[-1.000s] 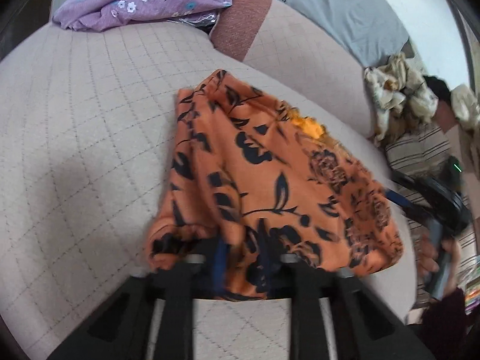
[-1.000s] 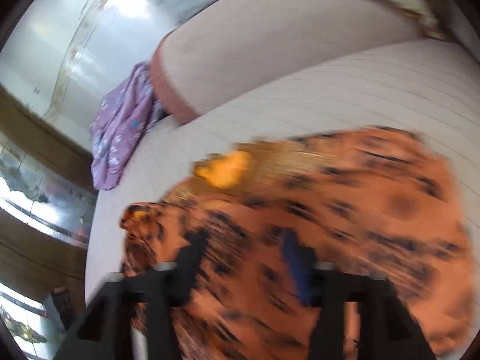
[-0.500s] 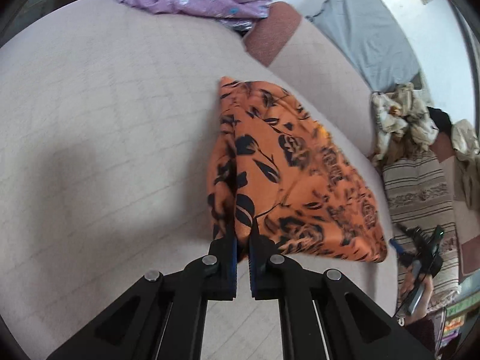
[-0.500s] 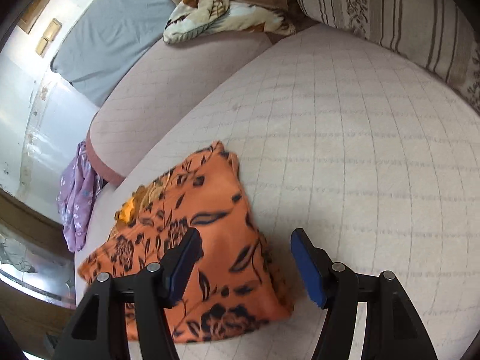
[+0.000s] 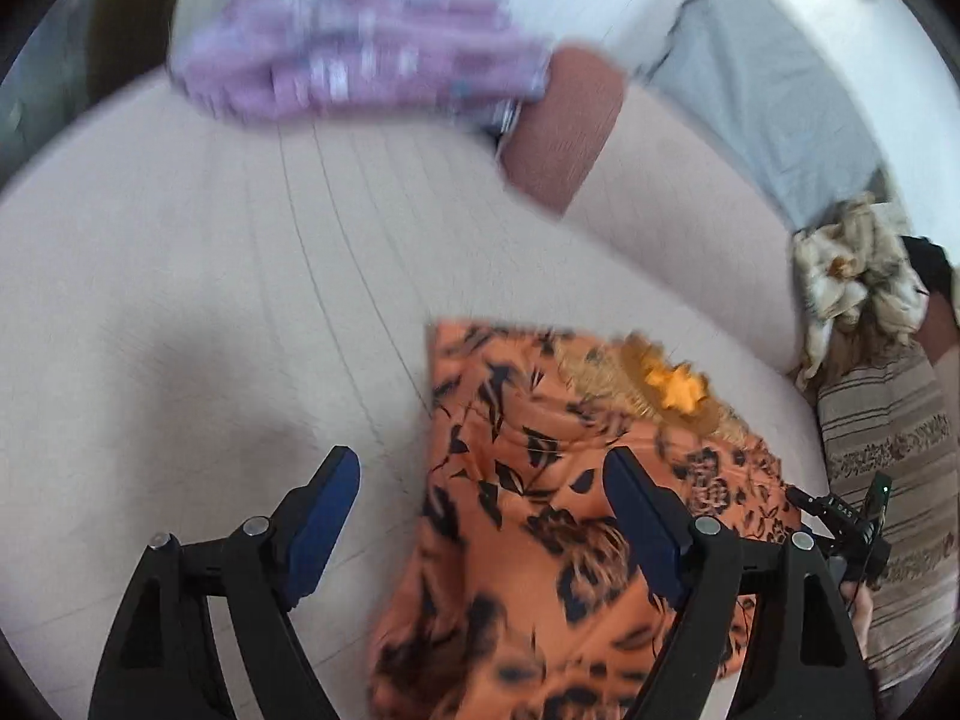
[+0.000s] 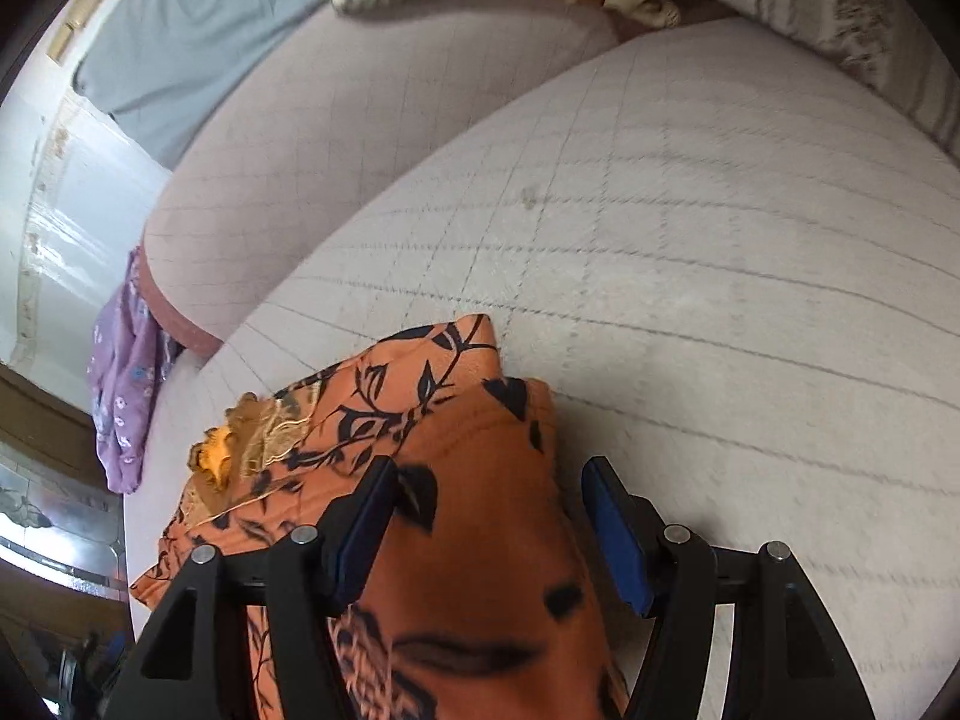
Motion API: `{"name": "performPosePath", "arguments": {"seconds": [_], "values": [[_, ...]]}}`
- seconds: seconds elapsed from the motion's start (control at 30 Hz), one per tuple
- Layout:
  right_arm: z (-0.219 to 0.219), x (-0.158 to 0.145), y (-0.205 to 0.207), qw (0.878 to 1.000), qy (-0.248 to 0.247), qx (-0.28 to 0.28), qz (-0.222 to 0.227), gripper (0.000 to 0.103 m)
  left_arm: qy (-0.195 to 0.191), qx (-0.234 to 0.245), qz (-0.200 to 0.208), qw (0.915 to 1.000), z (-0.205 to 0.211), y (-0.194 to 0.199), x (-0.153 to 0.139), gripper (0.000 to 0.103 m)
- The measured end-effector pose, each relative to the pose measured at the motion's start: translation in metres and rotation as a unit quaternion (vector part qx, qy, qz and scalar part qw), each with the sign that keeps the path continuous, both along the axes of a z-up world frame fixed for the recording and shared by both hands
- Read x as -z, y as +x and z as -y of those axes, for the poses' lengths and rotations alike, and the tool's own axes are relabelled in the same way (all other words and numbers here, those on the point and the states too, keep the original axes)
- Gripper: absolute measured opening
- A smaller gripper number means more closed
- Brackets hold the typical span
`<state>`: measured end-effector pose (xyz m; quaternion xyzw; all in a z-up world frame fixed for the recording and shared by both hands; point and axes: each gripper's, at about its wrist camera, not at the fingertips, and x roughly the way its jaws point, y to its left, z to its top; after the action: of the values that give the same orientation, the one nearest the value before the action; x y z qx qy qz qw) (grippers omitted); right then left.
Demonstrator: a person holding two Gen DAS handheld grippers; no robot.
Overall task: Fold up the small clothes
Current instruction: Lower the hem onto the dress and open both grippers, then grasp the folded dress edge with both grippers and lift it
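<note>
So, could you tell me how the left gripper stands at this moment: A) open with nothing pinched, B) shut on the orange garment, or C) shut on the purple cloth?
A: the left gripper has its blue-padded fingers spread wide, one over the bare cushion, the other over the orange floral garment, with nothing pinched between them.

Floral garment [image 5: 540,540] lies on the quilted cushion [image 5: 180,300]. Left gripper [image 5: 480,528] above its left edge, jaws apart, one finger over bare cushion. Right gripper [image 6: 486,528] straddles its right edge, jaws apart. Bolster [image 5: 564,132] behind the garment; purple cloth [image 5: 336,54] behind-left. Crumpled cloth [image 5: 852,276] far right, striped pillow [image 5: 888,480] before it.
</note>
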<state>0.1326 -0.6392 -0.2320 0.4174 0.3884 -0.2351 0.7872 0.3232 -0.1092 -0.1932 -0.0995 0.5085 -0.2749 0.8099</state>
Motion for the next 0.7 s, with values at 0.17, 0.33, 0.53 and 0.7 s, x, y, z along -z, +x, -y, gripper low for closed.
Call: {"name": "performPosePath", "arguments": {"seconds": [0.17, 0.33, 0.53, 0.7], "values": [[-0.016, -0.005, 0.025, 0.997, -0.047, -0.06, -0.019, 0.036, 0.004, 0.032, -0.031, 0.999, 0.028, 0.017, 0.031, 0.045], [-0.047, -0.03, 0.035, 0.985, -0.139, -0.085, -0.065, 0.018, 0.042, 0.061, 0.029, 0.9968, 0.048, 0.012, 0.015, 0.014], [-0.057, -0.062, 0.027, 0.977, -0.192, -0.075, -0.047, 0.01, 0.024, 0.077, 0.07, 0.9942, 0.047, 0.006, -0.02, 0.01], [-0.057, -0.066, 0.023, 0.979, -0.187, -0.083, -0.025, 0.01, 0.046, 0.092, 0.119, 0.9876, 0.052, -0.007, -0.042, 0.01]]}}
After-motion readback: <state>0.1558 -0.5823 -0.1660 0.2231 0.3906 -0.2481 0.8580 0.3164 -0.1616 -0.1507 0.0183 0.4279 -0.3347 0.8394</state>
